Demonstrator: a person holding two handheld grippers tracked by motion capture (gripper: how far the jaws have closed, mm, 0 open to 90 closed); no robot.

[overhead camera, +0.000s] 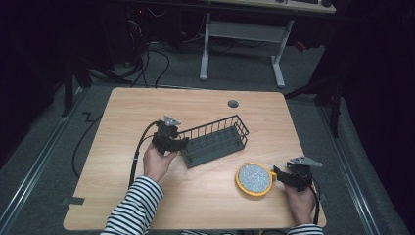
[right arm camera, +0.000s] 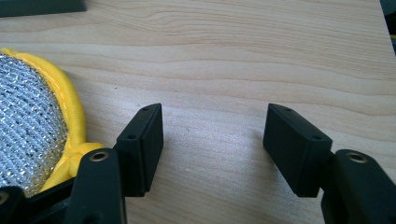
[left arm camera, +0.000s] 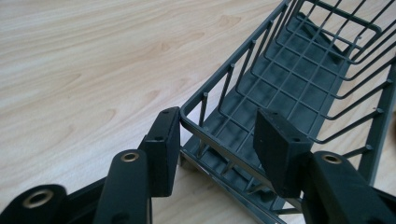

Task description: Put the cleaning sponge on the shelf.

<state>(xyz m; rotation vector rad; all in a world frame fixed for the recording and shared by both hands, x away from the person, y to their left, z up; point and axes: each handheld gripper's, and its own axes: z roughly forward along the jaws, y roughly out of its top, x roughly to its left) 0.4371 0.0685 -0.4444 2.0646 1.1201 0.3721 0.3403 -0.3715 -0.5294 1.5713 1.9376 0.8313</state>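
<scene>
Left side first: the left gripper (left arm camera: 219, 126) has its 2 black jaws astride the near corner of the dark wire basket (overhead camera: 215, 142). One pad sits outside against the rim and the other inside over the grid floor, so I read it as clamped on that end wall. It's a sensible hold, since the top rail is the stiffest bit of the wire and gripping at the corner lets the hand (overhead camera: 157, 164) steer the whole long basket like a handle. The basket sits flat on the table (overhead camera: 147, 107), angled so that its far end points up and to the right in the high view. It's empty inside and reaches straight out from the gripper's jaws. Over on the right, the right gripper (right arm camera: 212, 126) sits low over the table with its jaws wide apart and only bare wood between them. The round scouring pad (overhead camera: 253, 179), silver mesh with a yellow border, lies just beside that gripper's left jaw, near but outside the gap. My guess is that hand is parked within easy reach of the pad, waiting until the basket is where it should be. Pad and basket are near each other but not touching.
</scene>
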